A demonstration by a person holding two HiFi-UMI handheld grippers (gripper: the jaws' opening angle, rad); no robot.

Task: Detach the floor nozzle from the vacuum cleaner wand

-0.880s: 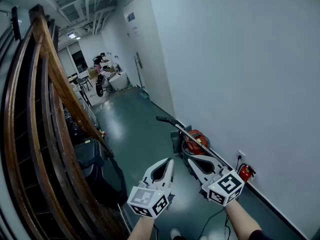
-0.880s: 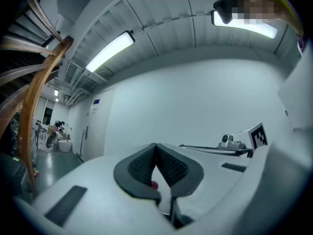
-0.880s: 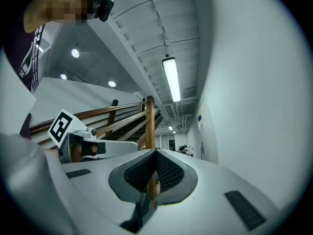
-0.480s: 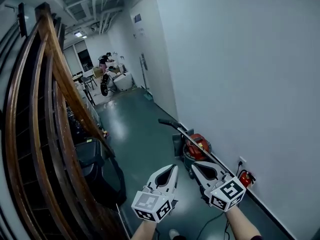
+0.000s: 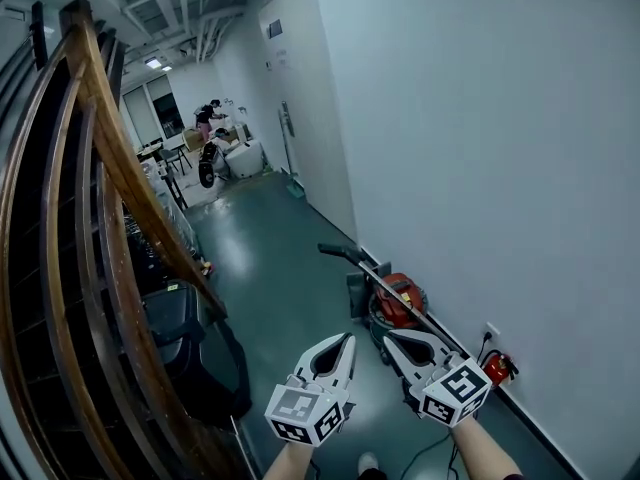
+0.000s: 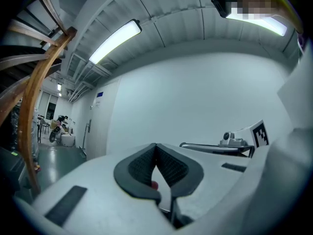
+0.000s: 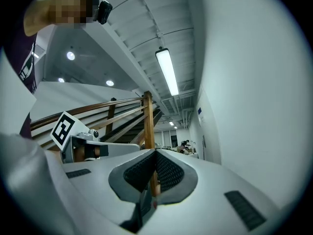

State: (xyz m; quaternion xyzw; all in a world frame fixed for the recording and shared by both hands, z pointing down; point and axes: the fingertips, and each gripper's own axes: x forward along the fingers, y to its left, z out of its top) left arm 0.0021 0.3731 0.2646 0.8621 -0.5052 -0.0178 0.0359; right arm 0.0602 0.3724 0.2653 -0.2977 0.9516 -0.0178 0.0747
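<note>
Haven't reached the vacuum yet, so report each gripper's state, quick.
Left gripper: closed, holding nothing.
Right gripper: closed, holding nothing.

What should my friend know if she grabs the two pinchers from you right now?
Left gripper: shut, empty, held in the air.
Right gripper: shut, empty, beside it.
The red vacuum cleaner sits on the floor by the white wall ahead; its wand slants up from it. The floor nozzle can't be made out from here.
Done: nothing; neither gripper touches the vacuum.
Left: get close, find the nozzle, pull it off the wand.
</note>
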